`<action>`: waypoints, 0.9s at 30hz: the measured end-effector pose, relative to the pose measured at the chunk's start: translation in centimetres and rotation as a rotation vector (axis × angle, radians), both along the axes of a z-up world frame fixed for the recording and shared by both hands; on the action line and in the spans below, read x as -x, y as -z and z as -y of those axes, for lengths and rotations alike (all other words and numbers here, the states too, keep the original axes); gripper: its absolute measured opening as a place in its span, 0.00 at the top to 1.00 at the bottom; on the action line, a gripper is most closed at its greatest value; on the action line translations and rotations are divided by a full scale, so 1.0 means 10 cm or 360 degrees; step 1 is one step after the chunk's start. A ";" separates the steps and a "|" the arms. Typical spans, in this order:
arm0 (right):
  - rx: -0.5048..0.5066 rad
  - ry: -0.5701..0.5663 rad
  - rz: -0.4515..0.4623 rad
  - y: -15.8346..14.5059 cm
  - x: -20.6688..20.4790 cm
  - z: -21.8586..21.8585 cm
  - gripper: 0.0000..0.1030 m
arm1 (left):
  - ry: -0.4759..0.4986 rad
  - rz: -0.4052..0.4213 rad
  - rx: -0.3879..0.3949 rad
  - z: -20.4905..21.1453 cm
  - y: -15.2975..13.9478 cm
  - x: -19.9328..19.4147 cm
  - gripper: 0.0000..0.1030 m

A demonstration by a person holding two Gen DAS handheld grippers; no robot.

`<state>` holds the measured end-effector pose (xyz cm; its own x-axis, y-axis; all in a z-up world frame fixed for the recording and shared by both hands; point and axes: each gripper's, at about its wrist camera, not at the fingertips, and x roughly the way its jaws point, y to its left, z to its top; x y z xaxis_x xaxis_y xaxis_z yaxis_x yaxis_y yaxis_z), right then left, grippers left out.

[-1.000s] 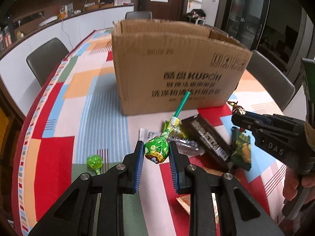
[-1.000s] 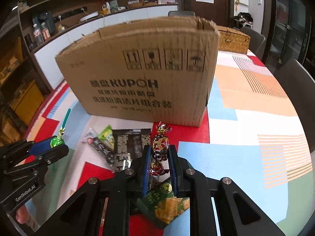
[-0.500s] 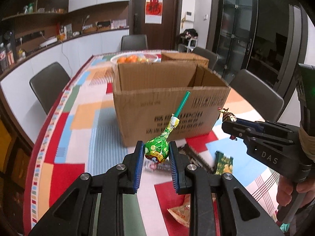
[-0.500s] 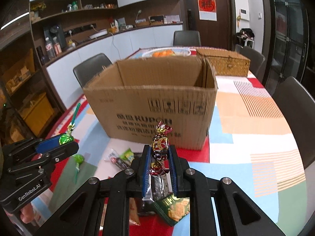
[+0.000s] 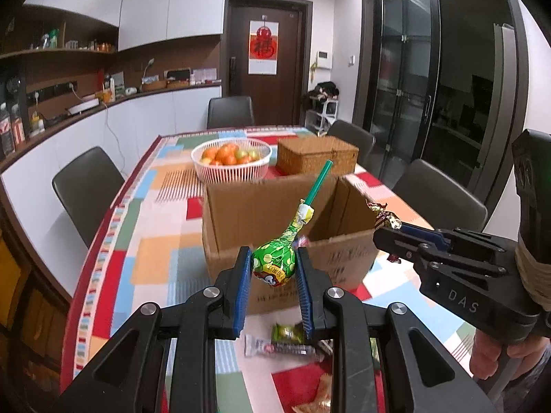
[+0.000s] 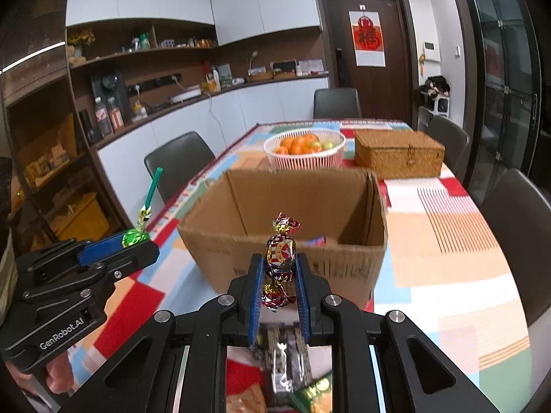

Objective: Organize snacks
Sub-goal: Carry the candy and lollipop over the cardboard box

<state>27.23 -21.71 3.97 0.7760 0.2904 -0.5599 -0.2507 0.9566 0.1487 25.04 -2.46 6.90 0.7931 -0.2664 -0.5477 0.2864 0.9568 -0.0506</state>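
Note:
My left gripper [image 5: 273, 261] is shut on a green lollipop [image 5: 274, 263] with a green stick, held above the table just short of the open cardboard box [image 5: 261, 206]. My right gripper [image 6: 279, 268] is shut on a foil-wrapped candy [image 6: 279, 253], raised in front of the same box [image 6: 303, 199]. The right gripper also shows at the right of the left wrist view [image 5: 389, 232], and the left gripper at the left of the right wrist view [image 6: 137, 244]. Loose snack packets [image 5: 286, 342] lie on the tablecloth below the grippers. A small wrapper [image 6: 315, 241] lies inside the box.
A white basket of oranges [image 5: 230, 160] and a wicker box [image 5: 316, 155] stand behind the cardboard box. Dark chairs [image 5: 86, 189] ring the table. A patchwork cloth [image 6: 447, 241] covers the table. A counter and shelves [image 6: 172, 103] run along the left wall.
Both grippers have risen from table level with their snacks, from facing the box's side to looking over its rim into the open box.

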 end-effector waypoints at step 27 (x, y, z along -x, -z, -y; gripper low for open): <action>0.0063 -0.0014 -0.0028 -0.33 -0.88 -0.08 0.81 | -0.0033 -0.0171 0.0055 0.06 -0.17 -1.07 0.67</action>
